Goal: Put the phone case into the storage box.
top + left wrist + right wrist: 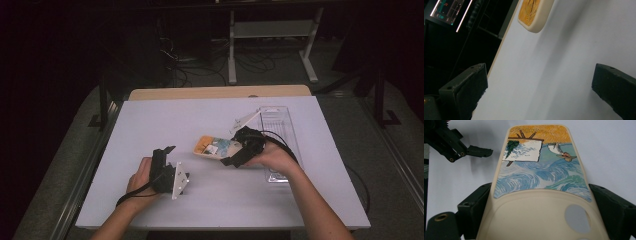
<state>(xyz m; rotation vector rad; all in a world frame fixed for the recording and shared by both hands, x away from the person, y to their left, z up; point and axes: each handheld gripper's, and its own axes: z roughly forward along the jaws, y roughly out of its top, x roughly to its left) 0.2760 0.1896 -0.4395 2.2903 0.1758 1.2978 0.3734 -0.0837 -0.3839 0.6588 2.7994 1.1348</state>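
In the high view, the right gripper (239,154) holds a phone case (214,147) just above the white table (150,125), beside a clear tray (280,125); the left gripper (167,160) hangs wide and empty. The left gripper view shows the case's cream corner (535,15). In the right gripper view, both jaws clamp the case's long sides near the camera hole (577,218). It looks light, flexible and somewhat slippery, so gripping its edges suits; painted blue waves sit under orange sky.

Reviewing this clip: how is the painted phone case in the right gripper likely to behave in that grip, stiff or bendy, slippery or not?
The phone case is a thin cream shell with a camera cutout, so it probably flexes somewhat if squeezed. It looks light for its size. The right gripper clamps its two long edges; the glossy printed face may be slippery, so it could twist or slide.
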